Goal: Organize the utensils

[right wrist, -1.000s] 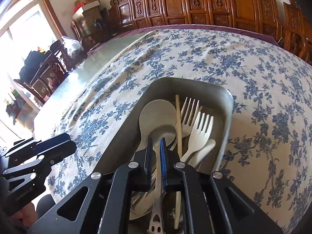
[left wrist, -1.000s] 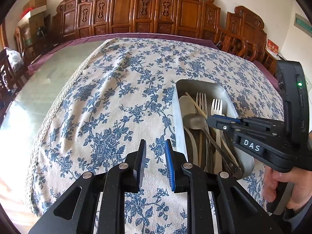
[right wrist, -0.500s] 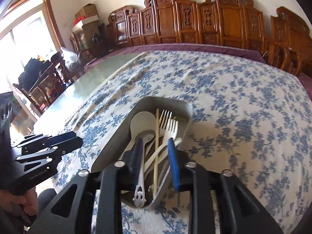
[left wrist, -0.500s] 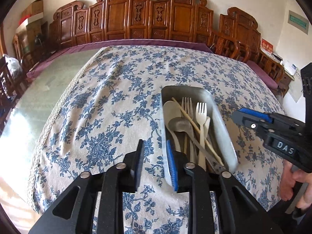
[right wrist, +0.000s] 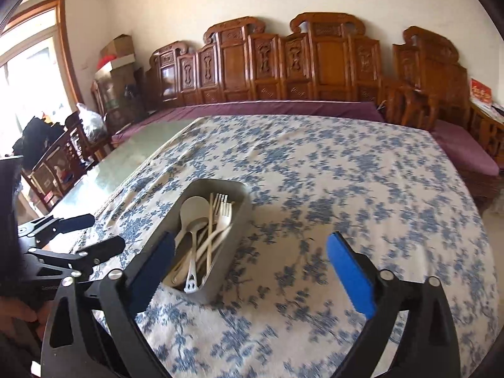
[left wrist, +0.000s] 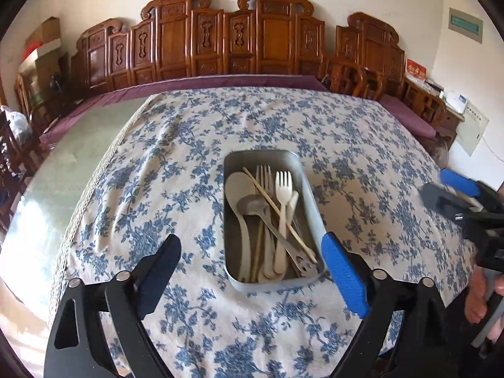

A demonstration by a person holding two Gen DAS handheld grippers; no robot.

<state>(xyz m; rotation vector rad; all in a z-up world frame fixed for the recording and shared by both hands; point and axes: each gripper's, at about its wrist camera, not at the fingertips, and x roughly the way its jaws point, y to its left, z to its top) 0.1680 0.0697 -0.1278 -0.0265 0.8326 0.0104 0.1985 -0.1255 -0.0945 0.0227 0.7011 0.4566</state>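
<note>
With every utensil lying in the metal tray (left wrist: 310,186) on the tabletop (left wrist: 189,157), we hold the left gripper (left wrist: 252,264) and right gripper (right wrist: 252,261) wide open and empty, and should withdraw without nudging it

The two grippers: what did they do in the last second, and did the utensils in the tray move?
Both the left gripper and right gripper opened wide and backed away from the metal tray. The right one let go of the metal spoon. The tray and its utensils stayed as they were.
</note>
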